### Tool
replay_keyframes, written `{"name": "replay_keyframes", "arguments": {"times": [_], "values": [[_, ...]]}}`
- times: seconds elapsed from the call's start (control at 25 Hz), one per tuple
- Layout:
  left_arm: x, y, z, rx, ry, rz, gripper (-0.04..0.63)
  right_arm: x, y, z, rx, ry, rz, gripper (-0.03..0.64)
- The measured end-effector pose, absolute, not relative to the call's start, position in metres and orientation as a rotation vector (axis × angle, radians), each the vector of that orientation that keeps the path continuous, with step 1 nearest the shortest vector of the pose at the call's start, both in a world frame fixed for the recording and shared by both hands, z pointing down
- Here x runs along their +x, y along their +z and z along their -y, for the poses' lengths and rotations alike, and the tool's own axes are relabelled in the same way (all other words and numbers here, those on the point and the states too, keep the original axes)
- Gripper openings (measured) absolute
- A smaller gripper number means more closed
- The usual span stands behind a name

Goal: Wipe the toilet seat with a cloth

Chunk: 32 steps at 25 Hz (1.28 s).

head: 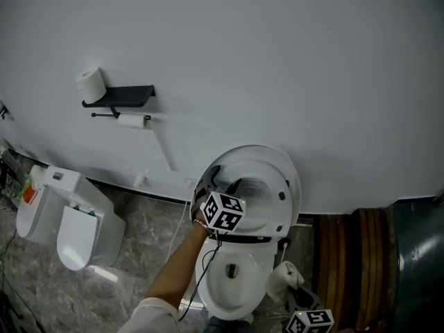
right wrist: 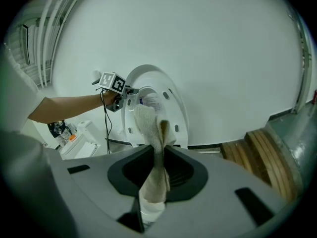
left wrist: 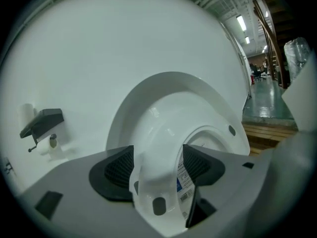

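Note:
The white toilet (head: 232,283) stands against the wall with its lid (head: 277,168) and seat (left wrist: 163,133) raised. My left gripper (head: 216,182) is up at the raised seat's left edge. In the left gripper view this gripper (left wrist: 158,165) is open, and the seat's rim stands between its dark pads (left wrist: 119,170). Low at the toilet's right, my right gripper (head: 295,297) is shut on a beige cloth (right wrist: 153,133). The cloth sticks up out of that gripper (right wrist: 157,170) and hangs below it. From there I see the left gripper (right wrist: 130,95) on the seat.
A black wall shelf (head: 121,96) carries a paper roll (head: 90,84), and another roll (head: 132,121) hangs under it. A white lidded unit (head: 66,217) sits on the floor at the left. Wooden planks (head: 350,269) and a grey duct (head: 416,262) are at the right.

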<state>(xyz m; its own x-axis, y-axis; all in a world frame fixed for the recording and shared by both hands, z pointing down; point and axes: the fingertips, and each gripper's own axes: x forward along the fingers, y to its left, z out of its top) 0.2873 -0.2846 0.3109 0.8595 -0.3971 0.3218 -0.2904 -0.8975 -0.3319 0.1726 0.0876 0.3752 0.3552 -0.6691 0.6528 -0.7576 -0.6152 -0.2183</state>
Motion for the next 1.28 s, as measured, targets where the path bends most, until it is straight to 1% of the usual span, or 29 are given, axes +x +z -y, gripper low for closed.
{"name": "replay_keyframes", "arguments": {"times": [0.12,0.36,0.84,1.28], "values": [[0.296,0.319,0.285,-2.762,-0.634,-0.506,0.325,0.177,0.374,-0.088,2.5,1.116,1.318,0.075],[0.305,0.334,0.292,-2.811,-0.77,-0.451,0.332,0.185,0.372,-0.09,2.515,1.129,1.332,0.075],[0.303,0.334,0.29,-2.781,-0.822,-0.342,0.33,0.196,0.372,-0.093,2.535,1.149,1.368,0.075],[0.274,0.327,0.26,-2.769,-0.849,-0.185,0.327,0.19,0.361,-0.091,2.537,1.133,1.4,0.075]]}}
